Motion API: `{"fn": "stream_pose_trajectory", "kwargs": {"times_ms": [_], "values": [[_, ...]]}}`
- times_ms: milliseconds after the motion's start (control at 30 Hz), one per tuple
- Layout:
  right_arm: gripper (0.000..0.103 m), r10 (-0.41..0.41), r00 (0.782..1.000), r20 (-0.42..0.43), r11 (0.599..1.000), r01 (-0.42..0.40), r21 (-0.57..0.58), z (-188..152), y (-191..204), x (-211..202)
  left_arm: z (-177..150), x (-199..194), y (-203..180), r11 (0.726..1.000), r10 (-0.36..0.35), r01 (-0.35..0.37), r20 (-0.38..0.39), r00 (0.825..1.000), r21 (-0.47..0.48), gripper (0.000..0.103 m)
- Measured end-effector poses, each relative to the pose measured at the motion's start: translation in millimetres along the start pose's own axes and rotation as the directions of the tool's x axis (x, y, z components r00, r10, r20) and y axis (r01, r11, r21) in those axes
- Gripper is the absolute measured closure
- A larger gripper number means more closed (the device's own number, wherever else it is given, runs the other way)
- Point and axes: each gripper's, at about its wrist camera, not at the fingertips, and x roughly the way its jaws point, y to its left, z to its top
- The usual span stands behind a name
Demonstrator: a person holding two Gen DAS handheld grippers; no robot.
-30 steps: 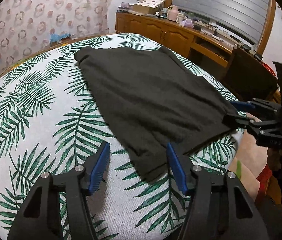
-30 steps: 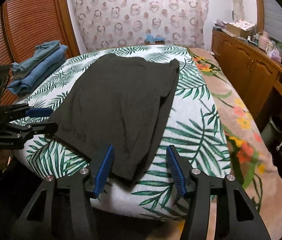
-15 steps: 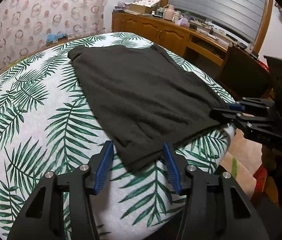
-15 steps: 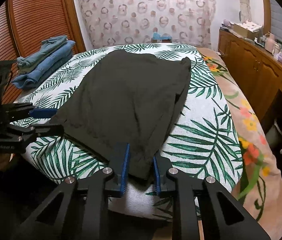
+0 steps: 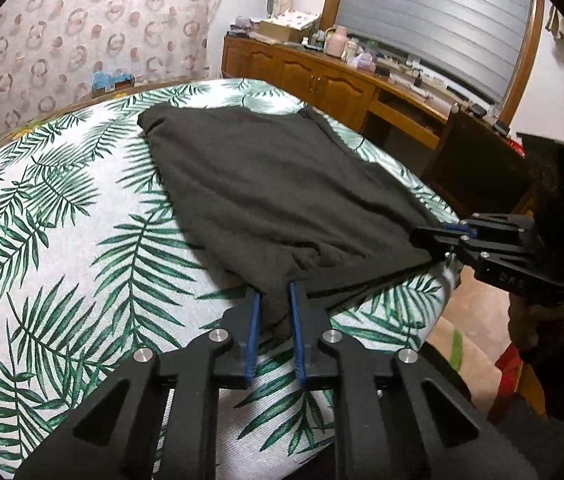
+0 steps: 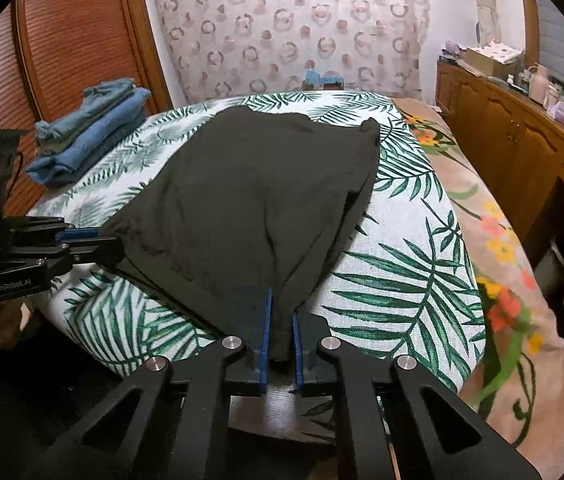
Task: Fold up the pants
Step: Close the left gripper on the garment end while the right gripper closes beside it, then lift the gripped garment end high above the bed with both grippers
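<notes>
Dark grey pants (image 5: pixel 274 184) lie flat on a bed with a palm-leaf sheet (image 5: pixel 62 240); they also show in the right wrist view (image 6: pixel 258 200). My left gripper (image 5: pixel 274 300) is shut on the pants' near left corner. My right gripper (image 6: pixel 280 320) is shut on the near right corner. Both corners are lifted a little, and the near edge hangs taut between them. Each gripper shows in the other's view, the right one (image 5: pixel 433 238) and the left one (image 6: pixel 98 242).
A stack of folded blue jeans (image 6: pixel 90 132) lies on the bed's far left. A wooden cabinet (image 5: pixel 321 80) with clutter runs along the right wall, and a dark chair (image 5: pixel 477 168) stands by the bed. A floral blanket (image 6: pixel 493 240) covers the bed's right side.
Both grippers have closed on the near corners of the pants, the right one first, then the left. The near edge has lifted and pulled taut.
</notes>
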Motion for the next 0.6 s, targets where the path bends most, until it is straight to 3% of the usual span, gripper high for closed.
{"fn": "stream_pose_trajectory", "kwargs": {"times_ms": [400, 600], "values": [[0.097, 0.015, 0.996, 0.091, 1.0, -0.015, -0.002, 9.7, 6.3, -22.6, 11.4, -30.6, -2.5, 1.0, 0.001, -0.003, 0.089, 0.996, 0.02, 0.09], [0.097, 0.026, 0.989, 0.142, 0.999, -0.022, -0.03, 21.0, 13.0, -38.2, 21.0, -59.1, -1.8, 1.0, -0.004, 0.002, 0.167, 0.986, 0.012, 0.091]]}}
